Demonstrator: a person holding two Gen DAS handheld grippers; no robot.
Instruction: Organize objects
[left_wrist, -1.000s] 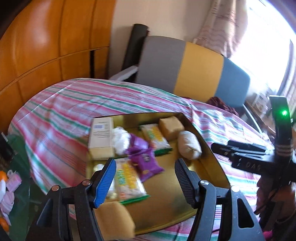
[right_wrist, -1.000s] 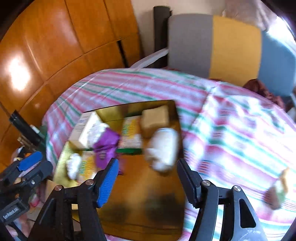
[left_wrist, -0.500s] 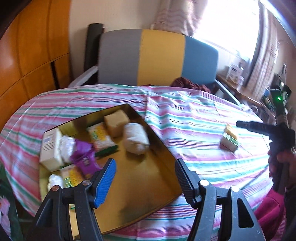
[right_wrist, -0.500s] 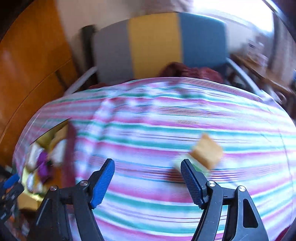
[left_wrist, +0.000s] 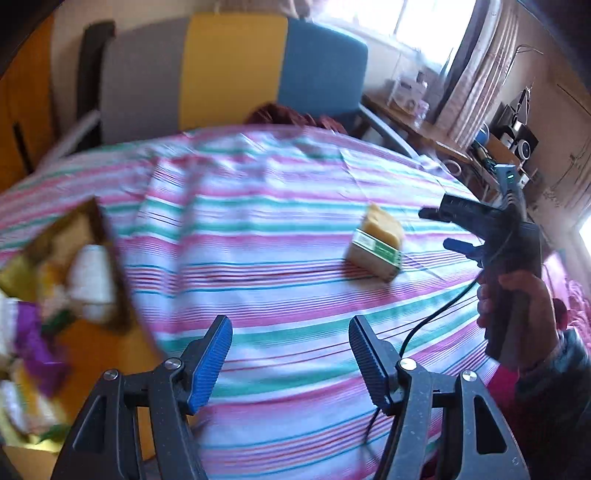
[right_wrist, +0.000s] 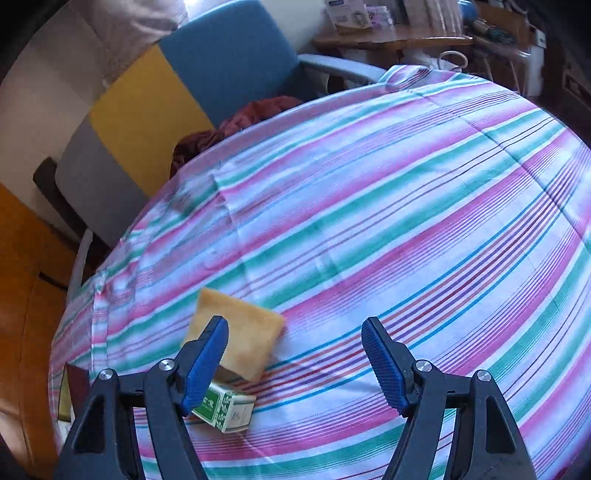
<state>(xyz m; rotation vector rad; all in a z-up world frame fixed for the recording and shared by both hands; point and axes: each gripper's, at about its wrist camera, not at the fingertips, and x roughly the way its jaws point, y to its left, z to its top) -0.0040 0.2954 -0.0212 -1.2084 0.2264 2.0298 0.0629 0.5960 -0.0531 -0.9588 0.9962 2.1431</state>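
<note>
- On the striped surface (left_wrist: 280, 258), toward its right half in the left wrist view, lay a yellow sponge (left_wrist: 384, 225) together with a small green-and-white box (left_wrist: 375, 254); the two touched, sponge behind, box in front.
- Right wrist view: same sponge (right_wrist: 242, 338) leaned tilted over the box (right_wrist: 225, 406), box lying on its side on the cloth (right_wrist: 369, 221).
- Right gripper (right_wrist: 295, 362) hovered just above and near the pair; jaws spread wide, nothing between them. Its left blue pad (right_wrist: 207, 358) overlapped the sponge in view; contact could not be judged.
- From the left wrist view the right gripper (left_wrist: 448, 229) showed as a dark body just right of the box, held in the person's right hand (left_wrist: 517, 306), a black cable trailing from it.
- Left gripper (left_wrist: 290, 354) hung over bare cloth, well apart from the sponge; jaws wide apart and holding nothing.
- Gold tray (left_wrist: 110, 266) sat at the left edge of the surface, blurred; a white bundle (left_wrist: 92, 284) and purple wrapper (left_wrist: 33, 343) could be made out inside, the rest unclear.
- Behind the surface stood a chair back in grey, yellow and blue panels (left_wrist: 232, 70), a dark red cloth (right_wrist: 236, 125) bunched on its seat.
- Wooden shelf with clutter (left_wrist: 424, 125) stood by the curtained window on the right.
</note>
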